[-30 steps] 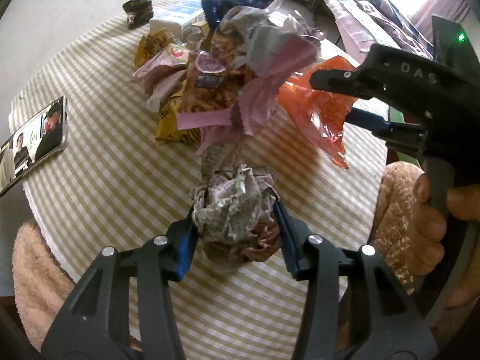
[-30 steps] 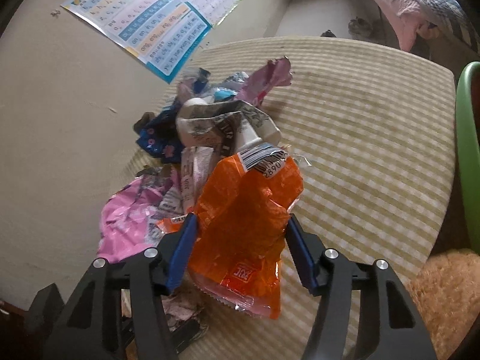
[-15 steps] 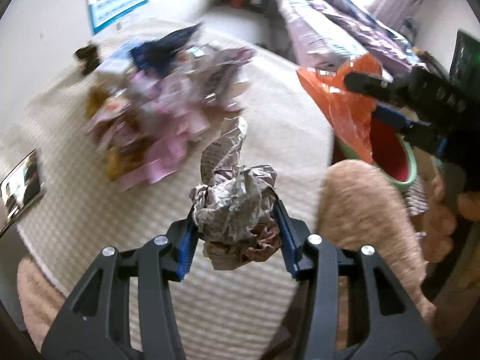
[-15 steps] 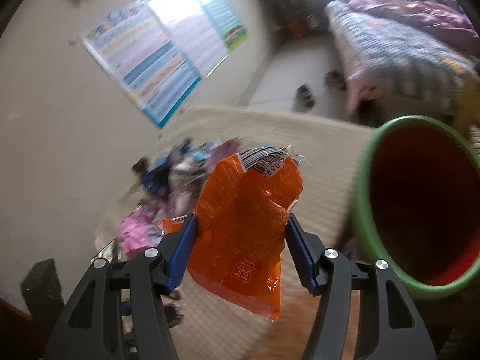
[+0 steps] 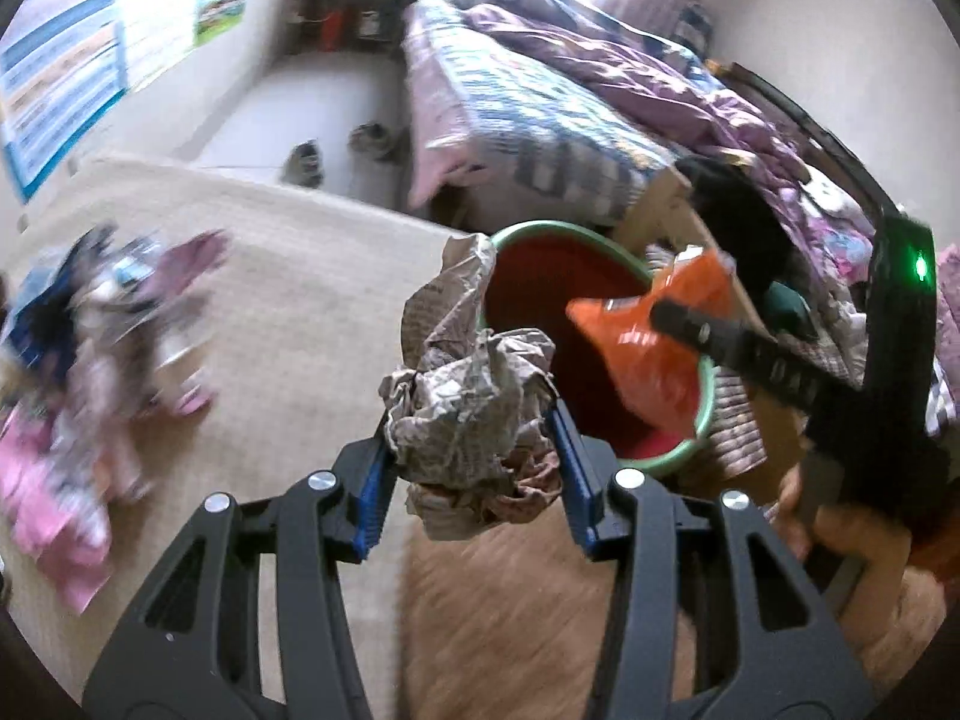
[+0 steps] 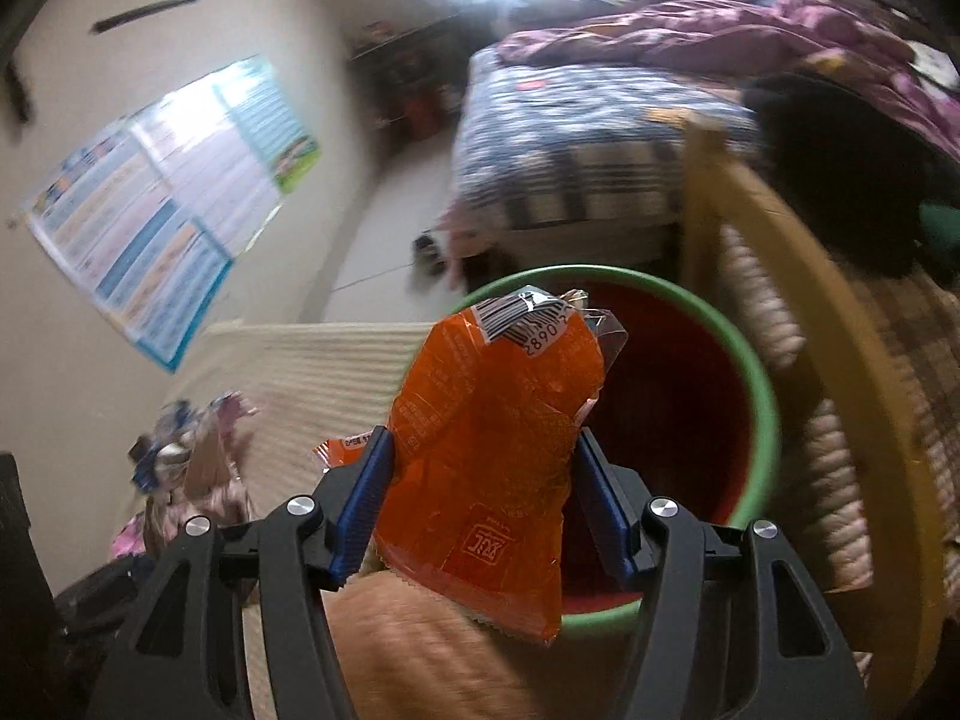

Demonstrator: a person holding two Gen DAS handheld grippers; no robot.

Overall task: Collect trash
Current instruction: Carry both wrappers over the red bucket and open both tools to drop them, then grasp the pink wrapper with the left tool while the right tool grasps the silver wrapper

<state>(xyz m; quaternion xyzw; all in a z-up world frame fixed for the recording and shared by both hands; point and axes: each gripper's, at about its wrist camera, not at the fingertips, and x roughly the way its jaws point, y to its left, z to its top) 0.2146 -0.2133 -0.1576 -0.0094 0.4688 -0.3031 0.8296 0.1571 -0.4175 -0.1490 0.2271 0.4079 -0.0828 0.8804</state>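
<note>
Trash | left tongs (image 5: 474, 474) grip crumpled newspaper (image 5: 468, 420) | right tongs (image 6: 480, 510) grip orange wrapper (image 6: 492, 438)

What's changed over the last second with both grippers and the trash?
Both grippers swung away from the table's trash pile toward the red bin. The left gripper still clamps the crumpled newspaper; the right gripper still clamps the orange wrapper, now over the bin. Nothing released.

A bed (image 5: 540, 114) under a rumpled purple quilt (image 6: 690, 42) — posters (image 6: 162, 240) on the wall, shoes (image 5: 306, 159) on the floor.
</note>
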